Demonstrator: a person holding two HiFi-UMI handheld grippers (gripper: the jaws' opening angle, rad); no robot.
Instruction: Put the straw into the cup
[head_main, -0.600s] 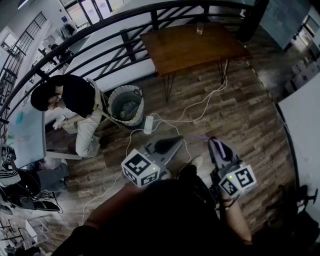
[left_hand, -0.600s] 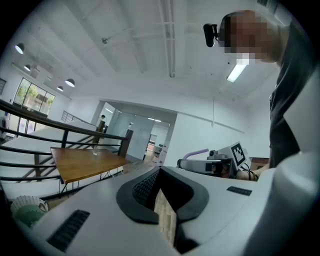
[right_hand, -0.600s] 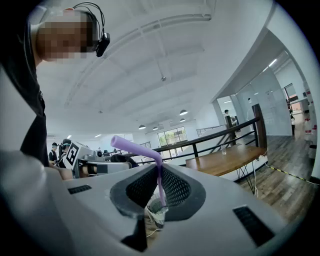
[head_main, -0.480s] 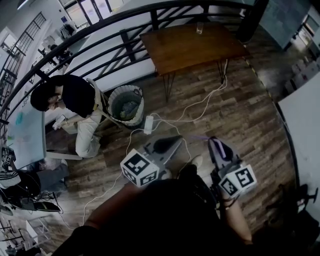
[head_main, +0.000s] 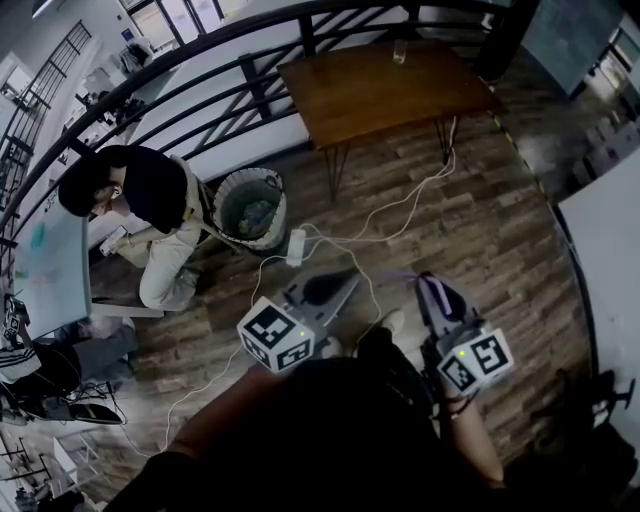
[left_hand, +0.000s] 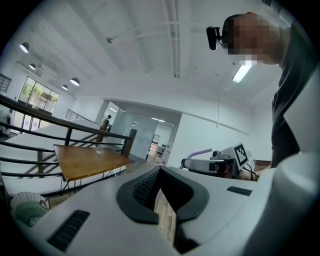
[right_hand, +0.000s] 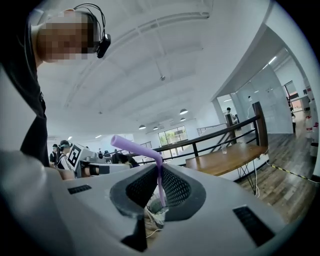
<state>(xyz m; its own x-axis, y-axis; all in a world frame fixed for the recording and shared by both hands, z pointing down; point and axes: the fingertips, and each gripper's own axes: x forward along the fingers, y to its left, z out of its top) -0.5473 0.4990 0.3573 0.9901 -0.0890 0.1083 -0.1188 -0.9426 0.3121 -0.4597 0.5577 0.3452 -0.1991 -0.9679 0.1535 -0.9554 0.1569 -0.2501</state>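
A purple bent straw (right_hand: 135, 147) is clamped upright in my right gripper (right_hand: 160, 176), its short end leaning left; in the head view the straw (head_main: 401, 276) pokes out beside the right gripper (head_main: 436, 296). A small clear glass cup (head_main: 400, 54) stands at the far edge of a brown wooden table (head_main: 380, 95), well ahead of both grippers. The cup (right_hand: 224, 148) shows far off to the right in the right gripper view, and the cup (left_hand: 98, 149) sits on the table (left_hand: 82, 161) in the left gripper view. My left gripper (head_main: 322, 290) is shut on nothing.
A lined waste bin (head_main: 252, 208) stands left of the table, beside a person (head_main: 150, 195) seated at a pale desk (head_main: 50, 270). White cables (head_main: 385, 215) and a power strip (head_main: 297, 248) lie on the plank floor. A black railing (head_main: 200, 75) runs behind the table.
My left gripper has drifted slightly left. The seated person has shifted a little. The right gripper and straw stay as they were.
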